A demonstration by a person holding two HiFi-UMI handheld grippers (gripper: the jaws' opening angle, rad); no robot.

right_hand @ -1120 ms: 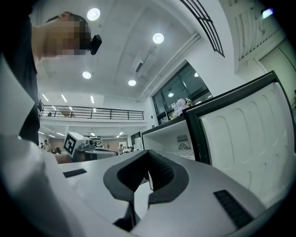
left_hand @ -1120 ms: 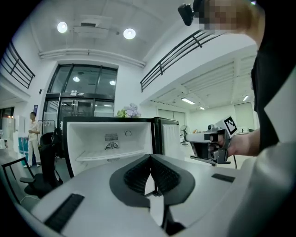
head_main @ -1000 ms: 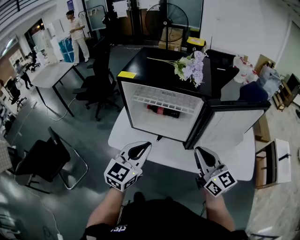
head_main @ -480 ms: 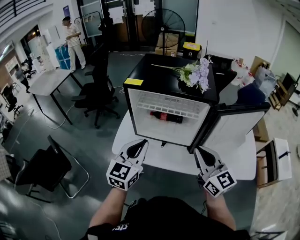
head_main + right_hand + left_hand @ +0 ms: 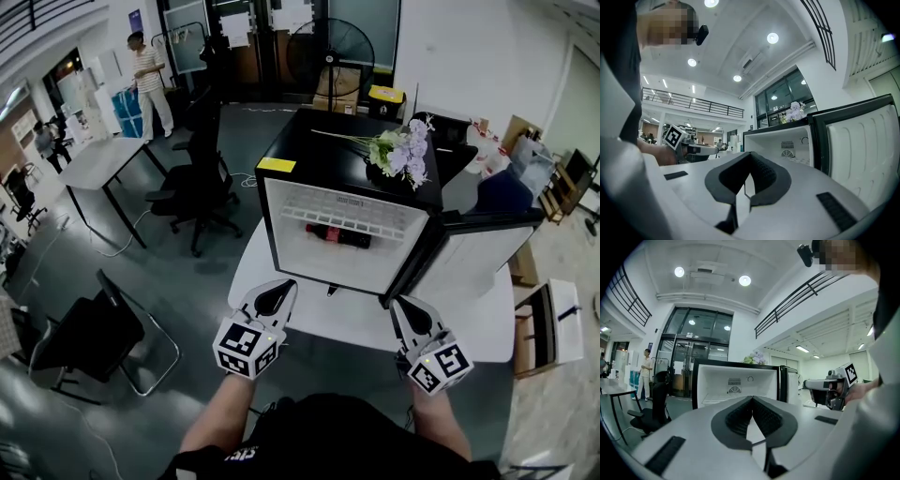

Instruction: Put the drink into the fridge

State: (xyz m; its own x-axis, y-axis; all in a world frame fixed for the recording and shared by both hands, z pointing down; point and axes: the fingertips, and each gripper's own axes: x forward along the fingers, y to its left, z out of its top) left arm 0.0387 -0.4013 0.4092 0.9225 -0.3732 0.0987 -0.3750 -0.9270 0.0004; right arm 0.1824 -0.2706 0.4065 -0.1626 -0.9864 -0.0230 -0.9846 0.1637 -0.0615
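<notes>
I can't read a single word or number from here. The yellow sticker on the front corner of the fridge top carries print too small to make out. The bottle lying inside has a red label, its brand illegible. The cubes on the left tongs and right tongs show black-and-white square code patterns, no letters. Sheets on the glass doors at the back and white print on the person's dark shirt are blurs.
</notes>
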